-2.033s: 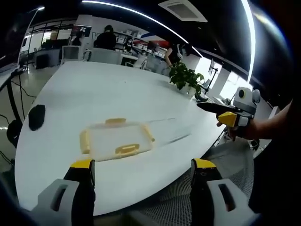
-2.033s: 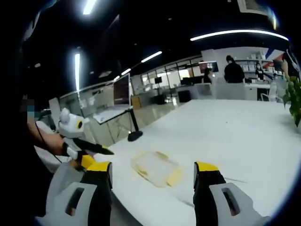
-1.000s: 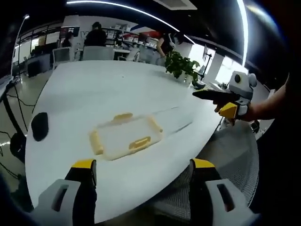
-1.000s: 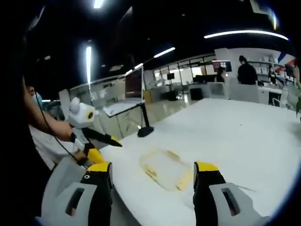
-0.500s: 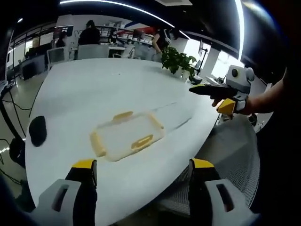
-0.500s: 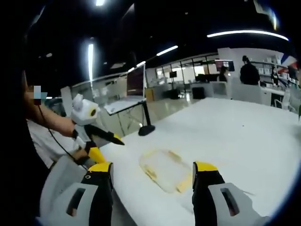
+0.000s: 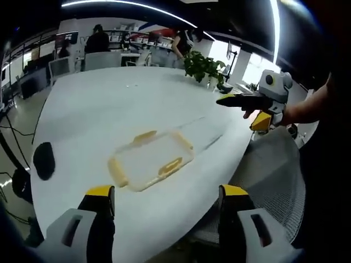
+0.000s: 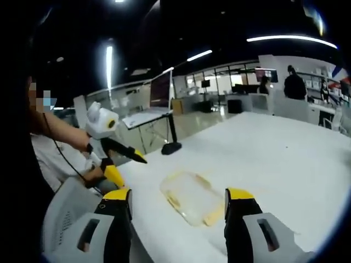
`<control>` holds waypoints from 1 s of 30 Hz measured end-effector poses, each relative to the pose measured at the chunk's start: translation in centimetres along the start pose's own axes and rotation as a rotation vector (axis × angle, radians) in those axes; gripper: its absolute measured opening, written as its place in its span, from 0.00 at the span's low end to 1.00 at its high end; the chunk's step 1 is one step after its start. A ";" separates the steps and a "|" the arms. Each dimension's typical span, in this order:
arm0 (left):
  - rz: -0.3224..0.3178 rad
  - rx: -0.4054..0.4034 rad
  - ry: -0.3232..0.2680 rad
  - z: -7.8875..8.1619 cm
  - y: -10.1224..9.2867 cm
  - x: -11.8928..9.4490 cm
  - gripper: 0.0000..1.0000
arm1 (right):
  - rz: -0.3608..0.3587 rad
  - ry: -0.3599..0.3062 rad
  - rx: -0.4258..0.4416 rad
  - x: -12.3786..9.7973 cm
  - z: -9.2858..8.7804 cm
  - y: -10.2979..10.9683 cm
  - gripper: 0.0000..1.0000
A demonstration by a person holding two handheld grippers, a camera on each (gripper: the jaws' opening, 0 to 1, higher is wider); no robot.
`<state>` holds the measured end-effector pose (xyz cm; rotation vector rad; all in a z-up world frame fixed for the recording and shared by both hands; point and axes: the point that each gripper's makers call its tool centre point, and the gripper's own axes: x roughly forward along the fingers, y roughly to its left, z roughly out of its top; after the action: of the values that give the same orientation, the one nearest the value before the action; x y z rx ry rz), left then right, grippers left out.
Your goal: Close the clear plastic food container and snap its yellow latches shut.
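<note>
The clear plastic container [image 7: 151,159] lies flat on the white table [image 7: 109,104], its lid on top and yellow latches [image 7: 173,165] sticking out along its sides. In the right gripper view the container [image 8: 189,197] sits near the table's edge. My left gripper [image 7: 167,198] is open and hangs well short of the container, off the table edge. My right gripper [image 8: 176,194] is open too, held above and short of it. Each gripper shows in the other's view: the right gripper [image 7: 241,101] at the right, the left gripper [image 8: 123,149] at the left, both in the air.
A black flat object [image 7: 44,160] lies on the table left of the container. A potted plant [image 7: 203,66] stands at the far edge. A mesh chair [image 7: 274,181] sits by the near edge. A monitor [image 8: 162,87] on a black foot stands beyond the table.
Both views have drifted a little with the hands. The container has stayed in place and both grippers have stayed open, off the table.
</note>
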<state>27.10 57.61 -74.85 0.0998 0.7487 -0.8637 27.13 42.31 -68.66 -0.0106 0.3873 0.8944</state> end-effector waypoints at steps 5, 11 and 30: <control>-0.013 0.003 0.015 -0.1 0.4 0.2 0.77 | 0.002 0.004 -0.004 0.3 0.0 -0.2 0.69; -0.022 0.037 0.012 0.1 0.8 0.5 0.76 | 0.008 0.030 -0.027 0.8 -0.3 -0.5 0.68; -0.016 0.041 0.015 0.7 2.5 0.7 0.73 | -0.007 0.226 -0.229 1.9 -3.2 -1.8 0.59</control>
<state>29.64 58.53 -75.30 0.1371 0.7466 -0.8943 28.57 42.05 -72.59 -0.3255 0.4922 0.9302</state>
